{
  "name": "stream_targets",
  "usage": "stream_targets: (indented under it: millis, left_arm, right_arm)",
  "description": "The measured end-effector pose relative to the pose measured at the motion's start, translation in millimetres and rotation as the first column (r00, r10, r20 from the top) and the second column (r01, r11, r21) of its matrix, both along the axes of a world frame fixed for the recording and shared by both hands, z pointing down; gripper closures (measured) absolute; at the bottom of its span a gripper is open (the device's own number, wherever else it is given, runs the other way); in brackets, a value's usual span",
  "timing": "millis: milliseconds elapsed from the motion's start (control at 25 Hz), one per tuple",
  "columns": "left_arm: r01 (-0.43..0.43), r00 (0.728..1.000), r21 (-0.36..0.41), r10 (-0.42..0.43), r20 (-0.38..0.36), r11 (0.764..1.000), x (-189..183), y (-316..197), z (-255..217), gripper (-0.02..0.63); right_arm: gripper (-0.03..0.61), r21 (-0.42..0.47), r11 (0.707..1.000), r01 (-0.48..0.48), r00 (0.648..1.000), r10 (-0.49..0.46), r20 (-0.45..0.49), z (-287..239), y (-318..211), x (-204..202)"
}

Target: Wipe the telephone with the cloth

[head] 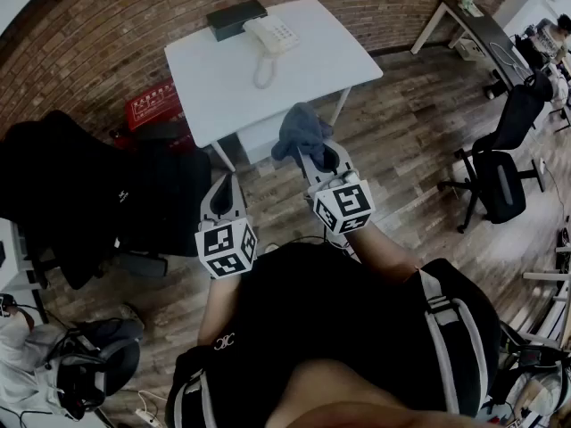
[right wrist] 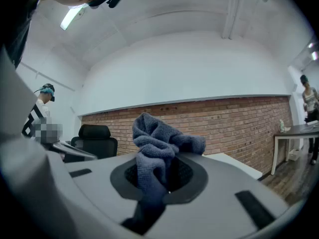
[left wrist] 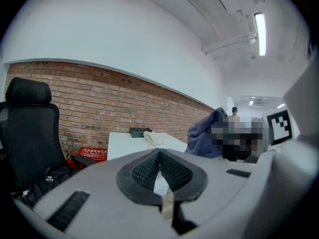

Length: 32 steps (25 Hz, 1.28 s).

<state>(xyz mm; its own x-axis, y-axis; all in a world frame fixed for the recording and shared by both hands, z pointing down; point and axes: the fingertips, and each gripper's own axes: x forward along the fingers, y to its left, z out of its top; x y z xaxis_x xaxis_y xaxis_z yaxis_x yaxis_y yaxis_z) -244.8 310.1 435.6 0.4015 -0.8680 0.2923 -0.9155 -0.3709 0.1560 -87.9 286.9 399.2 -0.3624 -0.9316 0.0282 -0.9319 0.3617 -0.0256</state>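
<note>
A white corded telephone point(head: 272, 34) sits at the far edge of a white table point(head: 294, 78), its cord looping toward me; in the left gripper view the telephone point(left wrist: 153, 138) shows small on the table. My right gripper point(head: 314, 156) is shut on a blue-grey cloth point(head: 302, 132), held up short of the table's near edge. The cloth point(right wrist: 158, 148) bunches out between the jaws in the right gripper view. My left gripper point(head: 223, 190) hangs lower left, off the table, jaws shut with nothing in them.
A dark box point(head: 235, 18) lies behind the telephone. A red crate point(head: 152, 103) stands left of the table. Black office chairs point(head: 85, 194) crowd the left, another chair point(head: 500, 172) stands right. A second desk point(head: 482, 29) is at the far right. A person sits lower left.
</note>
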Motion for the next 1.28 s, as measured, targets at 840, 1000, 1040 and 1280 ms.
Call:
stream_targets:
  millis: [840,1000,1040,1280]
  left_arm:
    - [-0.063,0.998,-0.023,0.064,0.015,0.998,-3.8,-5.3,7.2,0.614]
    - [-0.09,0.996,-0.021,0.09,0.028,0.996,-6.9,-9.2,4.3,0.614]
    - [-0.093,0.995,-0.021,0.093,0.029,0.995,-8.7,-10.5,4.3,0.614]
    - [-0.105,0.994,-0.02,0.105,0.022,0.994,-14.2,-24.4,5.4,0.614]
  right_arm:
    - [0.543,-0.036,0.999,0.029,1.0,-0.029,0.01,9.6,-5.9,-25.0]
    - [0.543,-0.038,0.999,0.01,1.0,-0.01,0.017,8.5,-12.8,-29.2]
    - [0.543,-0.037,0.999,0.007,1.0,-0.006,0.018,7.6,-14.2,-30.9]
    - [0.543,-0.03,0.999,-0.02,1.0,0.02,0.003,4.6,-23.2,-27.2]
